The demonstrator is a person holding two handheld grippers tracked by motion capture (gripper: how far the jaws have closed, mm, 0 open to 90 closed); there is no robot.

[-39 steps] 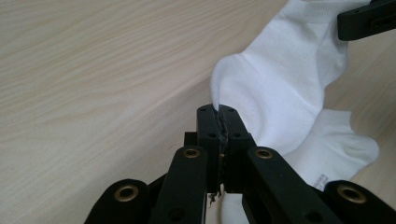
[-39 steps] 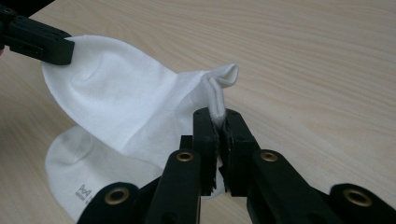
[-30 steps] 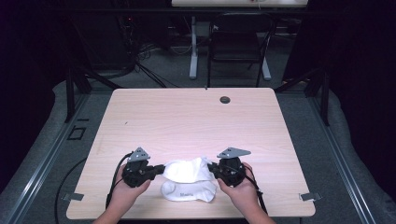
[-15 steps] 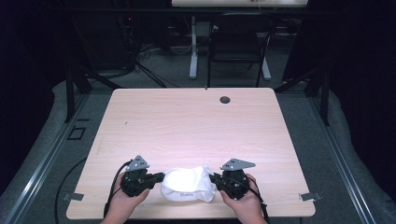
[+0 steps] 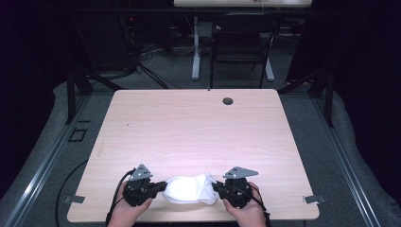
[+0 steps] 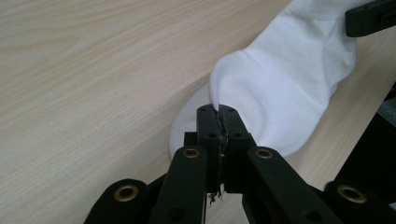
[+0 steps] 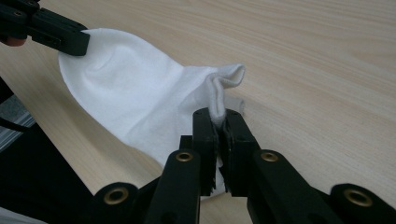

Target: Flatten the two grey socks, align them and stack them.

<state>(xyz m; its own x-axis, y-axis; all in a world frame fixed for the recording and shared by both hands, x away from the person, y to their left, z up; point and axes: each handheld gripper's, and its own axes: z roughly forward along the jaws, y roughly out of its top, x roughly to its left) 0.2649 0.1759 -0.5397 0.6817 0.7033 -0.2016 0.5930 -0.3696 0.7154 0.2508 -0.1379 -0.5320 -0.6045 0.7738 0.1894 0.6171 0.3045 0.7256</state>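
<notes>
Two grippers held one white sock (image 5: pixel 189 189) between them at the near edge of the bench (image 5: pixel 198 127). Your left gripper (image 5: pixel 158 187) had its fingers (image 6: pixel 208 135) clenched on one end of the fabric, and your right gripper (image 5: pixel 216 188) pinched the other end, at the left and right of the sock. It lay stretched flat on the pale wood. A small dark round hole (image 5: pixel 228 100) sat by the far edge. Beyond the bench stood a black chair (image 5: pixel 239 45) on grey floor.
</notes>
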